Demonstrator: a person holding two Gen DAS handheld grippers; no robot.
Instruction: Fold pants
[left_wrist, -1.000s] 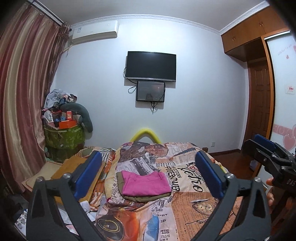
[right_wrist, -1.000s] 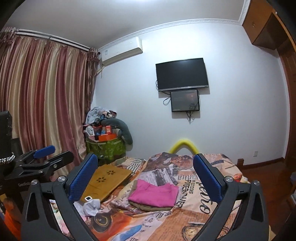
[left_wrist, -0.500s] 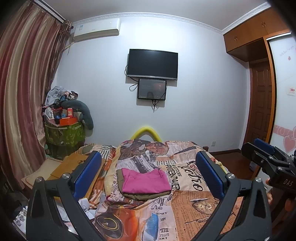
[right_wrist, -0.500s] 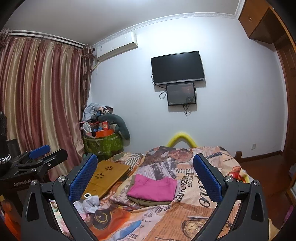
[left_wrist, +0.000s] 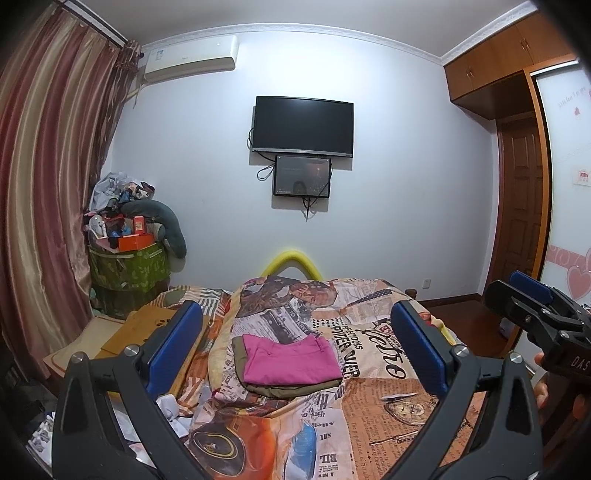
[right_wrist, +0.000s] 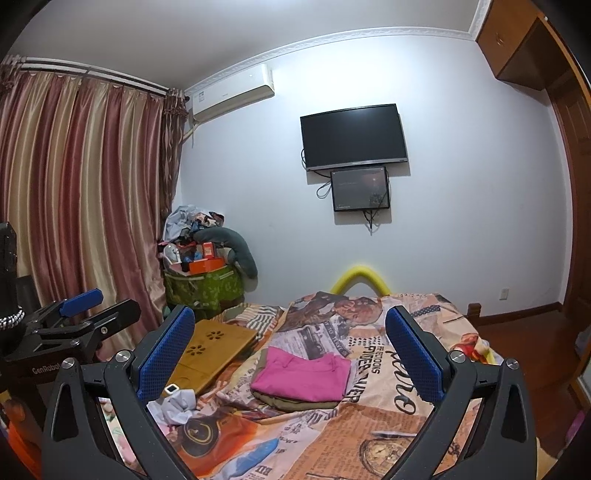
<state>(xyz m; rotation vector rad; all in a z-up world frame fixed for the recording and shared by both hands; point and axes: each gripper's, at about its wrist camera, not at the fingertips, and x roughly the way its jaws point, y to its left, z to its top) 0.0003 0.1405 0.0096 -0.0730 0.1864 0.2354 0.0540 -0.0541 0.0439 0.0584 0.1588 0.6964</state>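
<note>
Folded pink pants (left_wrist: 291, 360) lie on top of folded olive-brown pants (left_wrist: 295, 388) in the middle of the bed; they also show in the right wrist view (right_wrist: 303, 376), with the olive pants (right_wrist: 295, 403) under them. My left gripper (left_wrist: 295, 347) is open and empty, held well back from the pile and above the bed. My right gripper (right_wrist: 291, 350) is open and empty too, at a similar distance. The right gripper shows at the right edge of the left wrist view (left_wrist: 535, 317); the left gripper shows at the left edge of the right wrist view (right_wrist: 74, 317).
The bed has a newspaper-print cover (left_wrist: 369, 369). A wooden lap tray (right_wrist: 210, 350) and crumpled paper (right_wrist: 177, 404) lie on its left side. A green bin piled with clutter (left_wrist: 127, 262) stands by the curtains (left_wrist: 44, 206). A TV (left_wrist: 303, 125) hangs on the far wall; a wooden door (left_wrist: 521, 221) is right.
Both grippers have tilted slightly, shifting the view a little; the folded pile has not moved. Both grippers stay open and empty.
</note>
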